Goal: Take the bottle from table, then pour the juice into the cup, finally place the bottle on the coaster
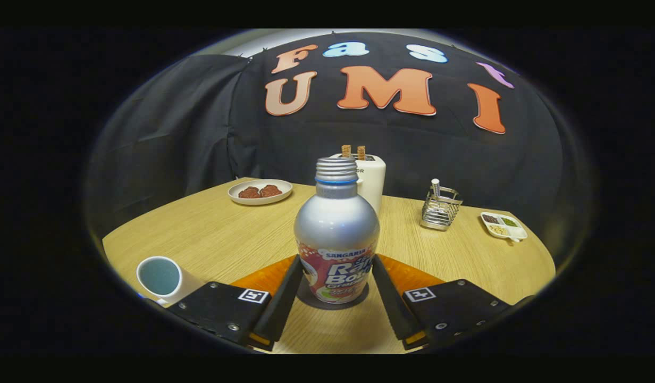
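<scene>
Table (210,234), bottle (336,234) between hand-held gripper (336,263) fingers.

Work surface: a light wood-grain counter (210,234) with a curved edge. Behind it, black cloth (173,138) hangs in folds as the booth wall. Lighting is even, overhead, with soft reflections.
</scene>
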Motion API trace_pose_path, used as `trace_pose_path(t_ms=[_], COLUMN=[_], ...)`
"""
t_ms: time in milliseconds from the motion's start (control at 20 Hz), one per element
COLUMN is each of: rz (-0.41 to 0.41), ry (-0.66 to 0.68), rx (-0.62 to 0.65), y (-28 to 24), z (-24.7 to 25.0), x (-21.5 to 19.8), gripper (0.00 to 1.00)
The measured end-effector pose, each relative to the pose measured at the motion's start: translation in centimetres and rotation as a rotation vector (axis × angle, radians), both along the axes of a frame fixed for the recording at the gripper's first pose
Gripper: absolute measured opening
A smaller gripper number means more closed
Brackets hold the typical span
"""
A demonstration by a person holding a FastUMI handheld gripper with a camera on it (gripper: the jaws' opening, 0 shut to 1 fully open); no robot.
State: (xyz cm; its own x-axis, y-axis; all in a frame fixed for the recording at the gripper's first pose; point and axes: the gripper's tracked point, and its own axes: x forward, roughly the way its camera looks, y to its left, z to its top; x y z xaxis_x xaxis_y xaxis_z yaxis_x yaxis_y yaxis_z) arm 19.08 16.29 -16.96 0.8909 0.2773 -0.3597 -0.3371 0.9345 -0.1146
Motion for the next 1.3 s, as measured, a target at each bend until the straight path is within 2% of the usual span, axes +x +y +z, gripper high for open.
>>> trace_pose_path(t_ms=[200, 400, 450, 850, 1300], rz=[-0.006, -0.018, -0.021, -0.062, -0.146], ry=[-0.011, -0.034, -0.047, -0.15, -0.246], rx=[0.014, 0.026, 0.028, 0.043, 0.108], y=[-0.2, -0.5, -0.7, -2.7, -8.5], z=[0.6, 1.6, 2.0, 8.2, 15.2], x=[0.2, 0.3, 0.2, -2.8, -9.4], gripper=[0.79, 0.91, 0.97, 0.97, 0.97])
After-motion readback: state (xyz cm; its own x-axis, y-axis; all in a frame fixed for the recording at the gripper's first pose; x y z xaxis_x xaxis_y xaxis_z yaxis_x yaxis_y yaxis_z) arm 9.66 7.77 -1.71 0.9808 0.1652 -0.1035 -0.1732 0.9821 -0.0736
